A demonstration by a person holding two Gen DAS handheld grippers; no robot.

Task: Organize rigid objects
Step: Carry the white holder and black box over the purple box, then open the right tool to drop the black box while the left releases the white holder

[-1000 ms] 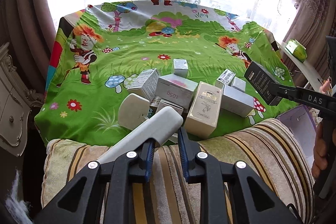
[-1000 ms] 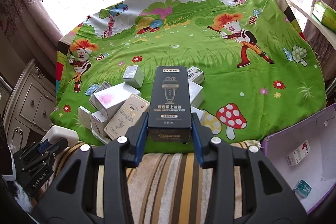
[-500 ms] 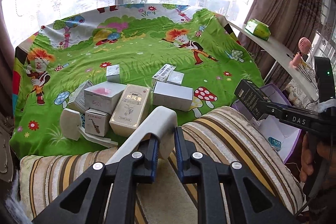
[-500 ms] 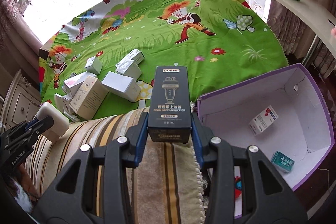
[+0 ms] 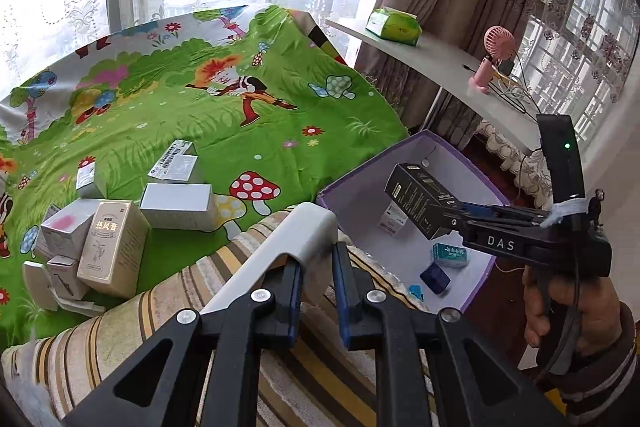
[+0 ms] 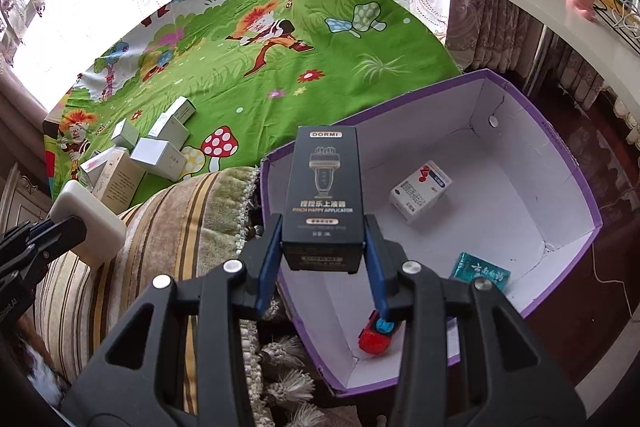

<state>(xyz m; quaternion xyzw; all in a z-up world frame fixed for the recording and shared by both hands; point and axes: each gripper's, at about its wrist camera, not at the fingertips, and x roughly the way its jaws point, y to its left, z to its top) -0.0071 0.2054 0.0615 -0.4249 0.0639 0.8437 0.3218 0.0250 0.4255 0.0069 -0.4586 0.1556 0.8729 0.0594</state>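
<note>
My right gripper (image 6: 323, 247) is shut on a black DORMI box (image 6: 324, 187) and holds it above the near left part of the open purple bin (image 6: 568, 163); it also shows in the left wrist view (image 5: 420, 199). My left gripper (image 5: 316, 267) holds a long white box (image 5: 280, 251) against its left finger, over the striped cushion (image 5: 208, 307). The bin holds a white box (image 6: 420, 189), a teal box (image 6: 480, 273) and a red toy (image 6: 376, 337). Several boxes (image 5: 176, 201) lie on the green cartoon cloth (image 5: 200, 115).
A white shelf (image 5: 440, 67) at the right carries a green tissue pack (image 5: 394, 25) and a pink fan (image 5: 494, 61). Curtains and windows stand behind. The bin sits off the bed's right edge, beside the tasselled cushion.
Both grippers have swung right with their boxes. The right gripper's black box moved from above the cushion to above the purple bin. The bin now fills the right wrist view.
</note>
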